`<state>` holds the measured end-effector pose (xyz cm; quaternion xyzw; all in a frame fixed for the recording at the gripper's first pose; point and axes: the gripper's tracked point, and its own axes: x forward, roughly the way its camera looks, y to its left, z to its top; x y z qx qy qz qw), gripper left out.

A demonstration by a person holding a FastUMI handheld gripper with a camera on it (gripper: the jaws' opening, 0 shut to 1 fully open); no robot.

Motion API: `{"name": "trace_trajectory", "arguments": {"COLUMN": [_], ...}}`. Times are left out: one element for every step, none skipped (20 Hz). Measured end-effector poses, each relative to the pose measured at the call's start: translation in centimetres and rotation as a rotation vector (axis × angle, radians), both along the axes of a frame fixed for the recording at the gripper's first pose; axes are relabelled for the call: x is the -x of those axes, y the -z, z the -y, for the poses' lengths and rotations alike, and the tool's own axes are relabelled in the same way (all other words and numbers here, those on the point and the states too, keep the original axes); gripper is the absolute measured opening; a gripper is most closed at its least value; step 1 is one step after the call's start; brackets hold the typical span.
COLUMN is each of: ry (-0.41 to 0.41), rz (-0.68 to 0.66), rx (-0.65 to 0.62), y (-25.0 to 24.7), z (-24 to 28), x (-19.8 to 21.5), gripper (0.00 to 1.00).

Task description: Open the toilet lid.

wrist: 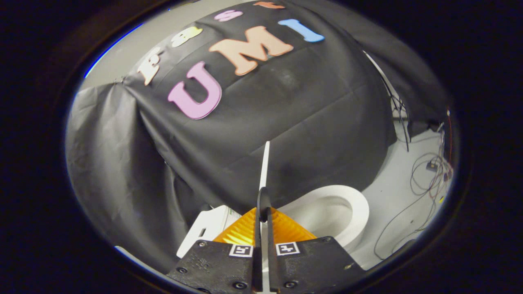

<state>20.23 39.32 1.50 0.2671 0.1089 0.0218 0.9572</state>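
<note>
Pale floor (392, 179): toilet (327, 212) standing on it, loose cables (425, 179) beside.

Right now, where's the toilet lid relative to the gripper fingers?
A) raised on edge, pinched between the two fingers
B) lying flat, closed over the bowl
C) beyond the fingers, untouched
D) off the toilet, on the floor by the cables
A: the toilet lid stands edge-on, rising from between the fingers of the gripper, which are closed on its thin edge, while the bowl lies uncovered beside it.
</note>
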Motion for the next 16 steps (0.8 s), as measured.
{"name": "trace_trajectory", "arguments": {"ry": [-0.006, -0.014, -0.022, -0.034, -0.045, -0.056, -0.07, -0.083, -0.097, -0.115, -0.136, -0.162, -0.187, -0.216, -0.246, -0.276], "rz": [-0.002, -0.002, 0.002, 0.008, 0.018, 0.028, 0.037, 0.044, 0.051, 0.059, 0.068, 0.077, 0.087, 0.094, 0.102, 0.101], "rx": [0.037, 0.063, 0.087, 0.107, 0.124, 0.14, 0.154, 0.163, 0.182, 0.204, 0.226, 0.254, 0.276, 0.303, 0.325, 0.333], "y": [-0.7, -1.3, -1.9, -2.4, -2.8, -3.2, -3.5, -4.0, -4.2, -4.4, -4.7, -5.0, -5.2, -5.3, -5.5, -5.6], "z": [-1.0, -2.0, -2.8, -3.9, -5.0, -5.9, -6.9, -7.8, -8.7, -9.7, -10.6, -11.9, -13.1, -14.2, -15.4, -16.5], "x": [0.0, -0.2, -0.2, -0.3, -0.4, -0.3, -0.3, -0.2, -0.4, -0.3, -0.4, -0.5, -0.6, -0.8, -0.9, -1.0], "gripper": [0.06, 0.06, 0.06, 0.06, 0.07, 0.07, 0.07, 0.06, 0.06, 0.06, 0.06, 0.07, 0.07, 0.07, 0.07, 0.07]}}
